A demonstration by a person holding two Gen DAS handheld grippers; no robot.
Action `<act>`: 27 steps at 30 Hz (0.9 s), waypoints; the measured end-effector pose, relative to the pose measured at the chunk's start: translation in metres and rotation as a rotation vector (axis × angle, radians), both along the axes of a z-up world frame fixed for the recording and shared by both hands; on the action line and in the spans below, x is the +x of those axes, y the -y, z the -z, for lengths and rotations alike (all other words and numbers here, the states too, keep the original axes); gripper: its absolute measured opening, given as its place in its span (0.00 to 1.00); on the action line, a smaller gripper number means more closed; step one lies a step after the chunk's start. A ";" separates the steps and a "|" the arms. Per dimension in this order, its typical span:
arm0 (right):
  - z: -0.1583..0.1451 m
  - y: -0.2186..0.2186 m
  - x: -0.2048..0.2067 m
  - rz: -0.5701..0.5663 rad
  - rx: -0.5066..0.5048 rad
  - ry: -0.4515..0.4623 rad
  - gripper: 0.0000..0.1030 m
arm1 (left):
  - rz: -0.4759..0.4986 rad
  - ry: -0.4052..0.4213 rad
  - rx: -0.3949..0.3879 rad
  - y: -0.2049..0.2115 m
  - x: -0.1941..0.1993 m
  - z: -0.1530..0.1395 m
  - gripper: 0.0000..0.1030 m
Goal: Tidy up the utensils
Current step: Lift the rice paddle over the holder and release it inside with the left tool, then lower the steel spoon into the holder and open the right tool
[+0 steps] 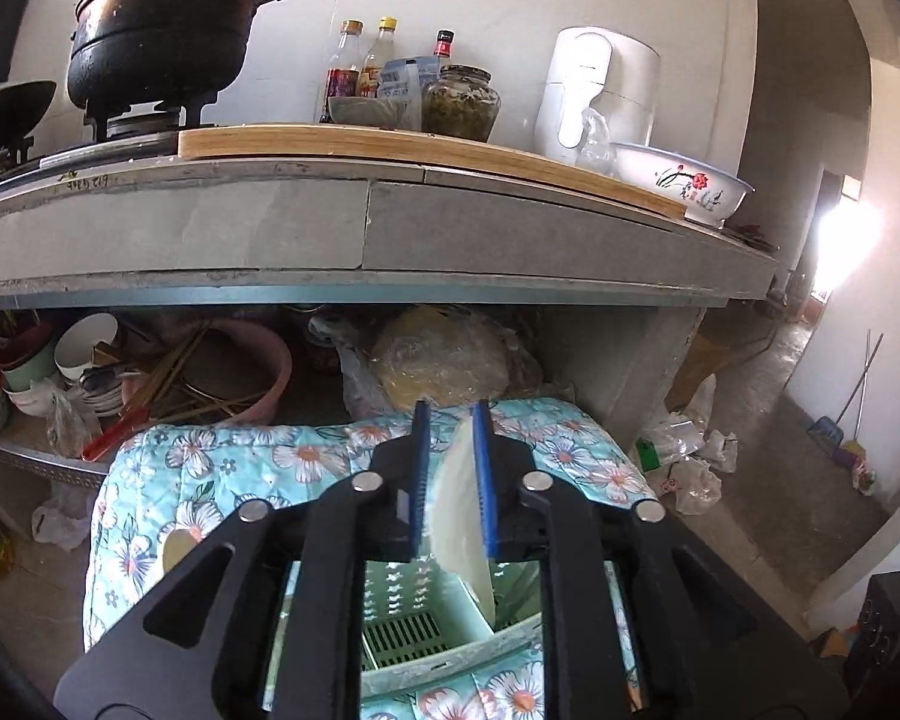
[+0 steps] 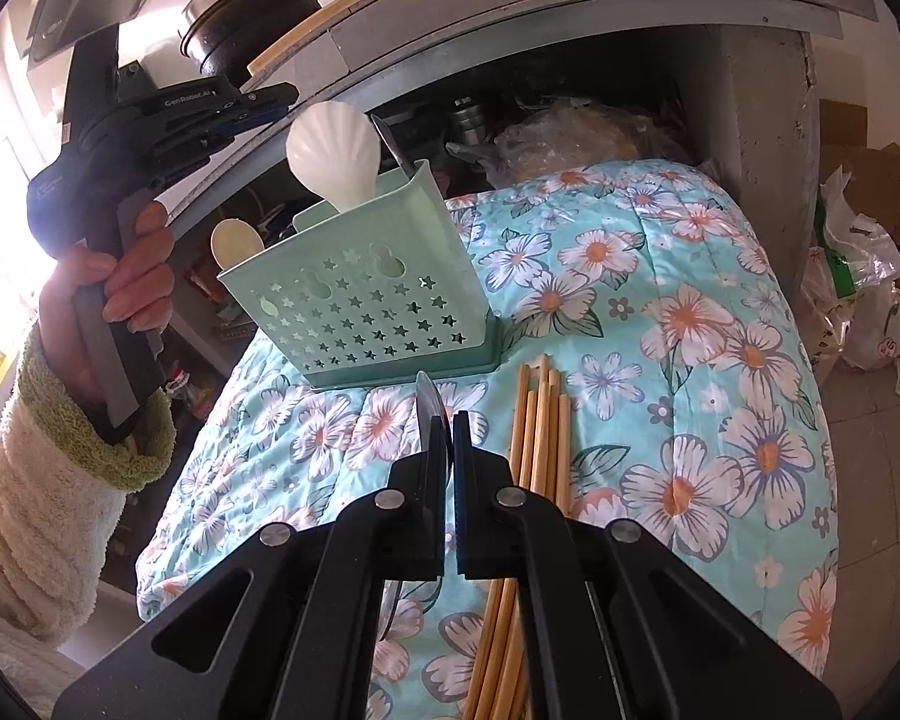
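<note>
Quilt-top spoon [image 2: 431, 414] between right claw [image 2: 450, 426].

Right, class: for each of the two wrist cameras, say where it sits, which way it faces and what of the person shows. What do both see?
Left wrist: on the left gripper, facing the kitchen counter, tilted slightly down; only its own jaws show, open about the shell spoon.
Right wrist: on the right gripper, looking down over the floral quilt and chopsticks; jaws shut on a metal utensil; the left hand and sleeve show.
Shared: green caddy, shell spoon, quilt.
</note>
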State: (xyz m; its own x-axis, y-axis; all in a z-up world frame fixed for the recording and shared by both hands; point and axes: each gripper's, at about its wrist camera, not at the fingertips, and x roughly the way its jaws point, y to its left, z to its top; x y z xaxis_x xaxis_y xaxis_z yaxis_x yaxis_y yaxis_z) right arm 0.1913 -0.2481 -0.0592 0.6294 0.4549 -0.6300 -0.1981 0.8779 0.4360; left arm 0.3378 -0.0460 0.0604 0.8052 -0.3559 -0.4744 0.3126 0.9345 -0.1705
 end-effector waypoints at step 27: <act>-0.205 -0.073 0.036 -0.080 -0.086 0.493 0.02 | -0.196 0.009 -0.076 -0.152 -0.183 0.024 0.63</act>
State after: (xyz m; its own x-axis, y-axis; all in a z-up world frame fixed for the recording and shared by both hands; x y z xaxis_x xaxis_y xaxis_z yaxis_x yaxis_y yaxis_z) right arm 0.2278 -0.1749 0.1462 0.8267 0.4737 -0.3036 -0.4306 0.8800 0.2007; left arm 0.1545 0.1062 0.0360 0.8666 -0.2263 -0.4448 0.1276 0.9621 -0.2408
